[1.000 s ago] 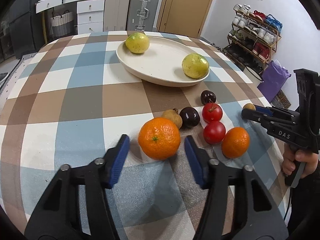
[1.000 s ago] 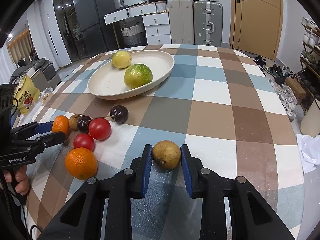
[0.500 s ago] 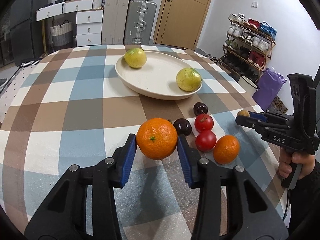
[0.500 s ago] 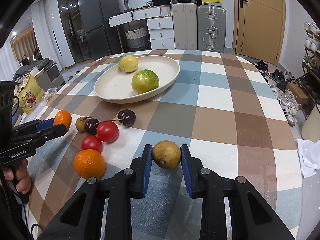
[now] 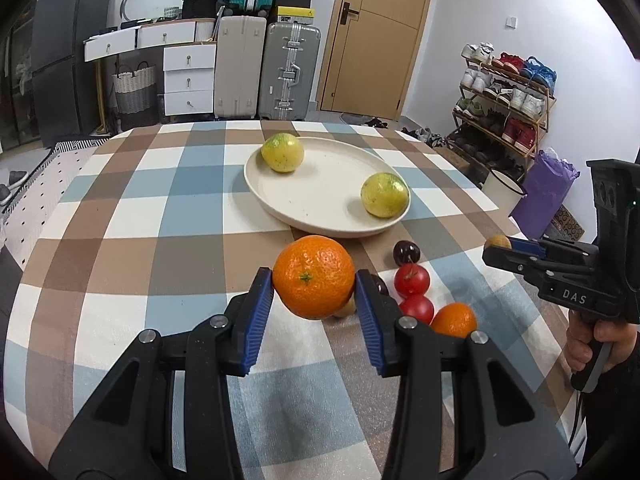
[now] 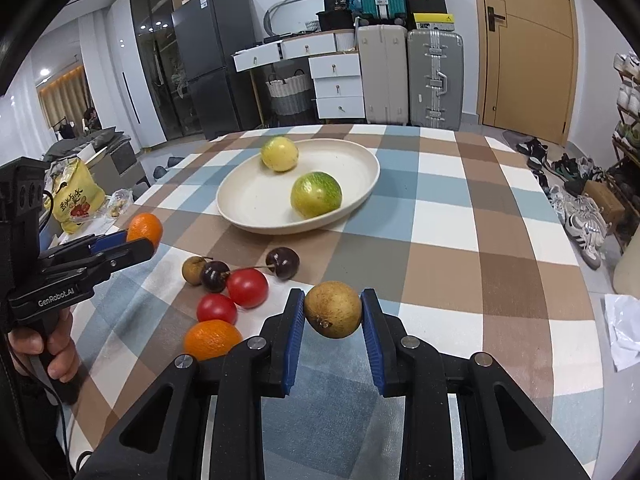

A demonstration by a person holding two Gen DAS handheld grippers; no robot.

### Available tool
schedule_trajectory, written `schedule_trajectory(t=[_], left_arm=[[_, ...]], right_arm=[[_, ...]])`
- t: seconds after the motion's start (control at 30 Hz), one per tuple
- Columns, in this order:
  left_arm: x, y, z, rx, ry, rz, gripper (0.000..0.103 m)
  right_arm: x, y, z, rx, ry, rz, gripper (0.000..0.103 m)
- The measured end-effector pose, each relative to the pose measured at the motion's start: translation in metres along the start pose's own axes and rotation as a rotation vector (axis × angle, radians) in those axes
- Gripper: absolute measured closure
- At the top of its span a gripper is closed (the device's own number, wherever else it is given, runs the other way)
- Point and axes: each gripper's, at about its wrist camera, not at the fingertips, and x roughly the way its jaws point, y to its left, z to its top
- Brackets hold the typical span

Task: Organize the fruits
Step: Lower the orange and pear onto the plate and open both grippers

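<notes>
My left gripper (image 5: 314, 292) is shut on an orange (image 5: 314, 276) and holds it above the checked tablecloth, near the cream plate (image 5: 320, 200). The plate carries two yellow-green fruits (image 5: 282, 152) (image 5: 385, 195). My right gripper (image 6: 333, 312) is shut on a small brown round fruit (image 6: 333, 309) and holds it above the table. On the cloth lie two red tomatoes (image 6: 247, 287) (image 6: 216, 308), two dark cherries (image 6: 282, 263) (image 6: 215, 276), a brown fruit (image 6: 192, 270) and a second orange (image 6: 212, 338).
The plate (image 6: 256, 200) sits at the table's far middle. Suitcases (image 5: 288, 72) and white drawers (image 5: 188, 76) stand behind the table. A shoe rack (image 5: 504, 92) and a purple bag (image 5: 544, 192) are to the right. A yellow bag (image 6: 76, 196) lies off the table's left edge.
My left gripper closed on the orange and lifted it off the cloth toward the plate. My right gripper rose with the brown fruit held in it.
</notes>
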Motion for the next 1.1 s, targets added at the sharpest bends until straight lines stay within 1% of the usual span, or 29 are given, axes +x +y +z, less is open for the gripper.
schedule_trajectory(t=[0.33,0.57,0.87,1.1], left_arm=[[0.002,-0.007,0.026,0.011,-0.048,0.002,0.064],[0.013,-0.008,0.044,0.013,-0.062,0.005,0.064],[0.032,-0.005,0.067,0.014,-0.072,0.030,0.064],[0.049,-0.001,0.078,0.009,-0.077,0.050,0.064]], right_arm=[[-0.007,0.005,0.026,-0.008,-0.055,0.047,0.074],[-0.006,0.003,0.046,-0.006,-0.082,0.057,0.074],[0.001,-0.008,0.070,0.004,-0.112,0.055,0.074],[0.008,-0.012,0.078,0.010,-0.119,0.060,0.074]])
